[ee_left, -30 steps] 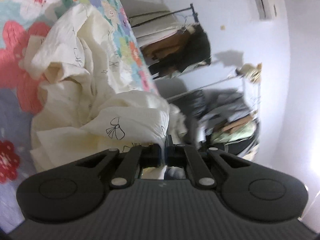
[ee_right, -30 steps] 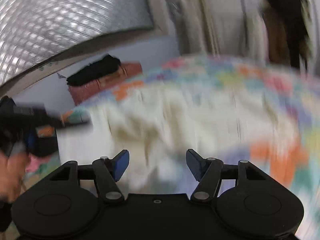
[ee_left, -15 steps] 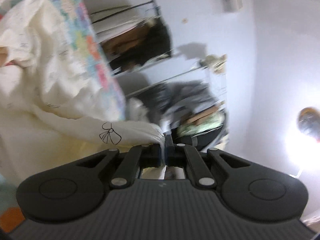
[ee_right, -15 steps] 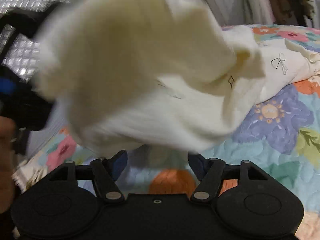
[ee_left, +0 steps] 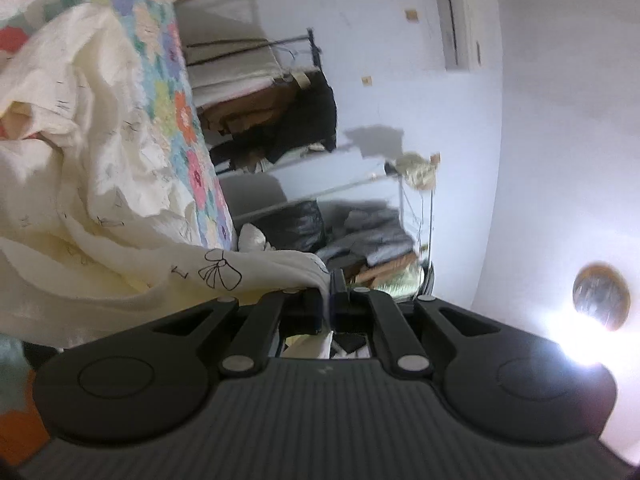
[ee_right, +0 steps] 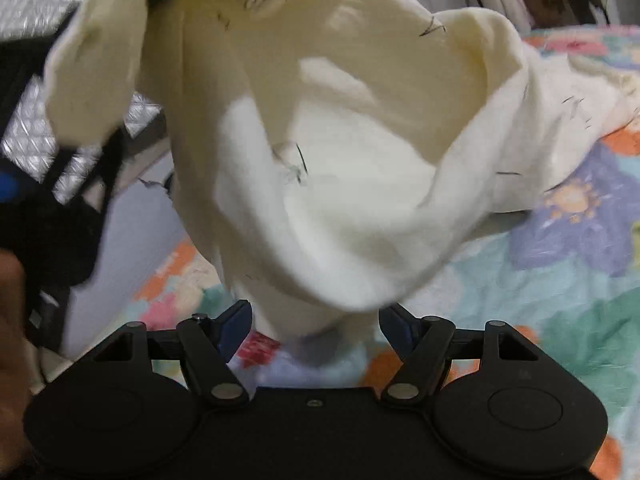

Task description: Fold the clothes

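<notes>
The floral patchwork quilt (ee_right: 560,264), w/ orange, purple & teal flowers, covers the bed under everything; in the left wrist view it shows as a tilted band (ee_left: 188,120) beside the cloth. On it lies the cream-white soft garment w/ small black bow prints (ee_left: 100,168), crumpled, one end raised off the quilt. In the right wrist view that raised part (ee_right: 320,140) hangs as a big blurred bag of cloth in front of the camera, its low edge dipping betw. the tips of the right gripper (ee_right: 314,328), the rest trailing to the right onto the quilt. The right gripper's jaws stand wide apart, blue pads visible, nothing clamped; whether cloth touches them can't be told. The left gripper (ee_left: 330,294) has its jaws pressed together on a corner of the garment, a bow print just beside the pinch. Behind it: a white wall, a metal clothes rack w/ dark garments (ee_left: 280,120), a bright round lamp (ee_left: 600,296). A silver quilted foil panel (ee_right: 48,20) sits upper left in the right view.
</notes>
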A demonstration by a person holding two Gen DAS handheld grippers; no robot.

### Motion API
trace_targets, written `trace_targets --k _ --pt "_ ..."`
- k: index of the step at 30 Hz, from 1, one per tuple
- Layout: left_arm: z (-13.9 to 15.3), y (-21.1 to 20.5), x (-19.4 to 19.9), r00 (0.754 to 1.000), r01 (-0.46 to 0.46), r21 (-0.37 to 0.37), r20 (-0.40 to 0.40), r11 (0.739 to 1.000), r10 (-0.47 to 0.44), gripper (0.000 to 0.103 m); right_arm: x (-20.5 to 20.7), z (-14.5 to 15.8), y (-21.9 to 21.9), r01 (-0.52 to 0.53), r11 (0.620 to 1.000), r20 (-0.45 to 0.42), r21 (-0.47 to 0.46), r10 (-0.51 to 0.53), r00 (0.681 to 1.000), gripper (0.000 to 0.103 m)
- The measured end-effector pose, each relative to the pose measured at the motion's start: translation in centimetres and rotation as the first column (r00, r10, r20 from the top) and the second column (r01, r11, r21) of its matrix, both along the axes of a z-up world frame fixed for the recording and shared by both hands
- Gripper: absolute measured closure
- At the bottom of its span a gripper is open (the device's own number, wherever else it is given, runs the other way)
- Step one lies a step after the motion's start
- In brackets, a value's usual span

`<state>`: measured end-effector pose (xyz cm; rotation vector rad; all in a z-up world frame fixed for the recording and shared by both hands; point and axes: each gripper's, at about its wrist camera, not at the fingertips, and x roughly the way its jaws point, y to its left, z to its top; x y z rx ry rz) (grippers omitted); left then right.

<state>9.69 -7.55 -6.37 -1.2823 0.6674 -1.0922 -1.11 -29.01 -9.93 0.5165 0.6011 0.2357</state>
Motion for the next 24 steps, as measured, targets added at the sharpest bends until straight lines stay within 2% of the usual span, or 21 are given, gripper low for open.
trace_targets --k 2,4,6,8,11,14,15,16,18,19,20,22,24 --pt "-1.0 0.5 0.6 0.999 -0.021 -0.028 -0.047 0.999 0.019 0.100 0.4 -0.3 0.8 -0.007 1.000 0.009 -0.026 0.007 1.000 0.028" --pt "-0.9 0.8 1.0 0.998 -0.036 -0.002 -0.043 0.999 0.036 0.100 0.4 -0.9 2.0 0.039 0.993 0.024 -0.111 -0.036 0.999 0.027" --pt "-0.5 1.4 1.2 0.998 -0.062 0.047 -0.010 0.997 0.063 0.100 0.3 -1.8 3.8 0.092 0.970 0.046 -0.225 -0.084 0.995 0.027" --pt "-0.4 1.9 1.3 0.997 -0.082 0.056 0.002 0.995 0.082 0.100 1.0 -2.5 5.2 0.070 0.956 0.040 -0.284 -0.061 0.997 0.027" --pt "-0.6 2.7 1.5 0.996 -0.092 0.036 -0.014 0.995 0.093 0.100 2.5 -3.0 6.2 0.100 0.938 0.027 -0.332 -0.096 0.995 0.027" --pt "-0.8 3.3 1.7 0.995 -0.102 0.041 -0.016 0.994 0.103 0.100 3.9 -3.3 5.7 0.143 0.937 -0.003 -0.319 -0.152 0.988 0.027" --pt "-0.8 3.5 1.7 0.994 -0.105 0.044 -0.015 0.994 0.106 0.100 4.3 -3.4 5.5 0.150 0.939 -0.016 -0.311 -0.163 0.987 0.031" --pt "-0.9 3.6 1.7 0.994 -0.106 0.041 -0.018 0.993 0.107 0.100 4.6 -3.5 5.2 0.148 0.943 -0.030 -0.298 -0.165 0.986 0.054" --pt "-1.0 3.8 1.8 0.993 -0.111 0.044 -0.030 0.993 0.112 0.101 4.8 -3.6 4.1 0.126 0.952 -0.053 -0.278 -0.146 0.988 0.090" --pt "-1.1 4.0 1.9 0.993 -0.113 0.046 -0.035 0.993 0.114 0.101 4.5 -3.5 3.5 0.114 0.956 -0.054 -0.271 -0.133 0.990 0.099" --pt "-1.1 4.2 2.0 0.993 -0.110 0.055 -0.046 0.992 0.113 0.101 3.7 -3.3 3.0 0.103 0.955 -0.040 -0.278 -0.118 0.992 0.099" --pt "-0.9 4.7 2.2 0.993 -0.094 0.091 -0.065 0.991 0.100 0.101 1.1 -2.6 1.9 0.087 0.931 -0.004 -0.356 -0.094 0.996 0.100" --pt "-0.7 4.7 2.3 0.994 -0.081 0.147 -0.068 0.986 0.091 0.101 -1.1 -1.7 -0.1 0.111 0.914 0.008 -0.391 -0.118 0.993 0.100"
